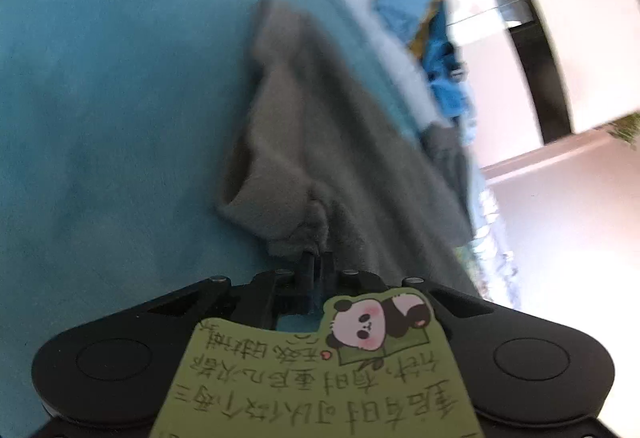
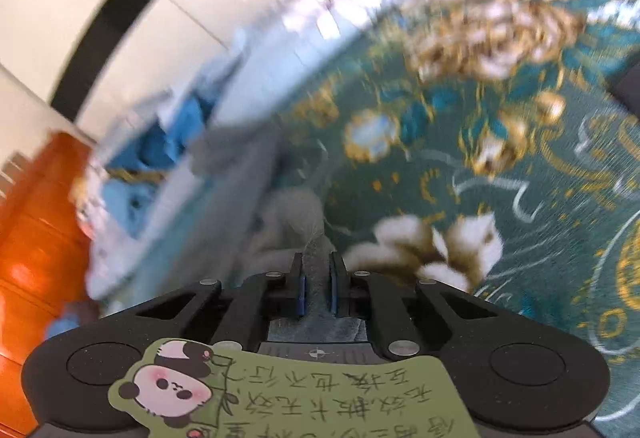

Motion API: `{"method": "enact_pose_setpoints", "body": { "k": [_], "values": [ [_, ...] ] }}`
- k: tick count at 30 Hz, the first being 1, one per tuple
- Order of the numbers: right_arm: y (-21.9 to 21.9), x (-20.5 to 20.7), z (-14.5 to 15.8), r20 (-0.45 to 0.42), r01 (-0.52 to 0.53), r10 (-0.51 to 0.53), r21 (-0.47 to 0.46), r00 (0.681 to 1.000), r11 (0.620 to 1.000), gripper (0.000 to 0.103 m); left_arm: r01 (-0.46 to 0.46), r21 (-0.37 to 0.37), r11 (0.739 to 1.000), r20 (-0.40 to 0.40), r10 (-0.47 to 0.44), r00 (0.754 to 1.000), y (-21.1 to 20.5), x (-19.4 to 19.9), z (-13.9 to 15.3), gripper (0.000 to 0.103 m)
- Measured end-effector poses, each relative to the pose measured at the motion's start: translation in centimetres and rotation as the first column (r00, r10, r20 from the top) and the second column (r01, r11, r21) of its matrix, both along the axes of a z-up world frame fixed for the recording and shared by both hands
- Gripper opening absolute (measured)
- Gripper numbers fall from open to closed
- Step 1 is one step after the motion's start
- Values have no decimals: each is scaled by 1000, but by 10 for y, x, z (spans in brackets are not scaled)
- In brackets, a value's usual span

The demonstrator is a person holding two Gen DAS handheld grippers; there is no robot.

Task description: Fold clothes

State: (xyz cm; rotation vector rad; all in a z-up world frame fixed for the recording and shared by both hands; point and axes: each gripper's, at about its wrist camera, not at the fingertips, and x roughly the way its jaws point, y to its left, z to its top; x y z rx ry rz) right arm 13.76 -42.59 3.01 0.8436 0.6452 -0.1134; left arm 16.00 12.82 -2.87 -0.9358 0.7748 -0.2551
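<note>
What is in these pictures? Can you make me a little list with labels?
cloth held: grey garment
left gripper: shut on the grey garment's edge
right gripper: shut on a bunch of the grey garment
surface: teal flowered cover
also there: blue clothes beyond the grey garment
sharpness: both views blurred

A bed carries everything. In the left view its plain teal sheet (image 1: 100,98) fills the nine o'clock half, and a grey garment (image 1: 320,126) lies on it from the centre toward one o'clock. A crumpled blue garment (image 1: 436,50) sits at the bed's edge at two o'clock. In the right view, a dark green flowered cover (image 2: 460,166) spreads toward three o'clock.
</note>
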Motion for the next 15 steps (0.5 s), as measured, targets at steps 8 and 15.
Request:
{"method": "enact_pose_setpoints", "body": {
  "k": [8,15],
  "values": [
    [-5,-104,96,318,115,-96,-42,943,992,8,123,-112,986,441,-61,895,26,-49,116,0],
    [13,-228,219,610,271,-86,-217,788,938,6,211,-114,971,729,-63,681,60,-100,203,0]
  ]
}}
